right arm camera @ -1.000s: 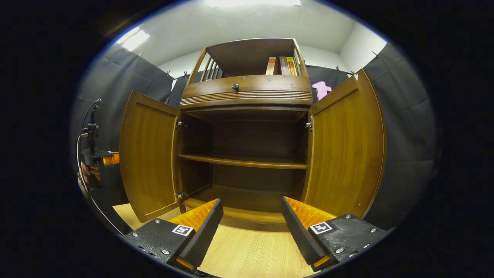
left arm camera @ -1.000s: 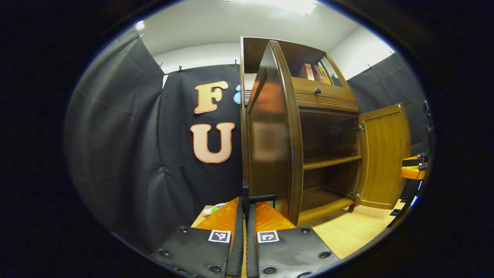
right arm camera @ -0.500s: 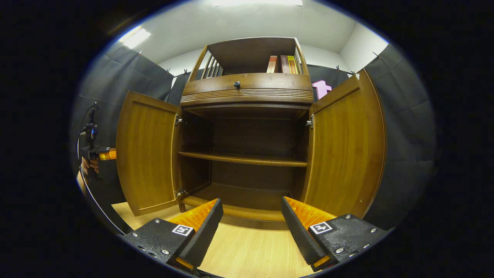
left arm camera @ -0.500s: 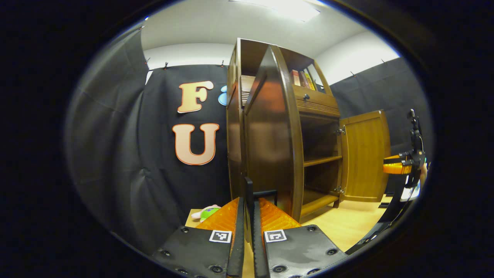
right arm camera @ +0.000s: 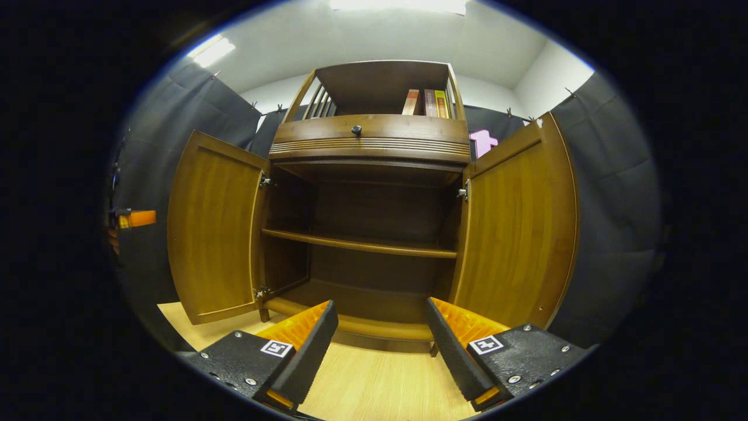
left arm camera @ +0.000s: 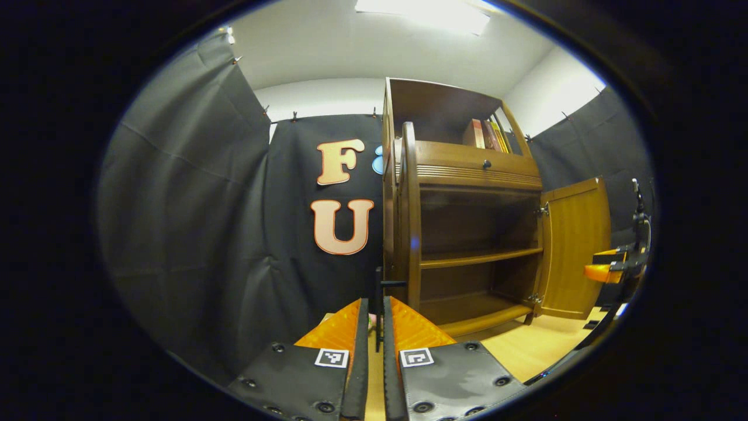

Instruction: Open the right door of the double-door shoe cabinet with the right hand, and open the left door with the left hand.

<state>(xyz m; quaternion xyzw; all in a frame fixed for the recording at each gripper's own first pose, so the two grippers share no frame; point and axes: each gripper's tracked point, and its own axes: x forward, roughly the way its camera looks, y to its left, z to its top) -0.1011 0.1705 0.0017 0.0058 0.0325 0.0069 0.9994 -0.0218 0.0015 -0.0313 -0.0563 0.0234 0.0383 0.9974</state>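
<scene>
Judging by the right gripper view, both doors of the shoe cabinet [right arm camera: 368,193] stand swung wide, so the task looks all but done. Its right gripper [right arm camera: 380,333] hangs spread and empty before the bare shelves, while the left gripper [left arm camera: 374,333] sits pinched on the left door's [left arm camera: 410,222] dark handle [left arm camera: 380,292], only letting go remaining.

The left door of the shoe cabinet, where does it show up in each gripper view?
Left gripper view: the left door stands edge-on at the centre, with its handle between the left gripper's fingers.
Right gripper view: the same door is swung wide open at the left, inner face showing.
Shared landmark: the drawer knob above the open compartment.
</scene>
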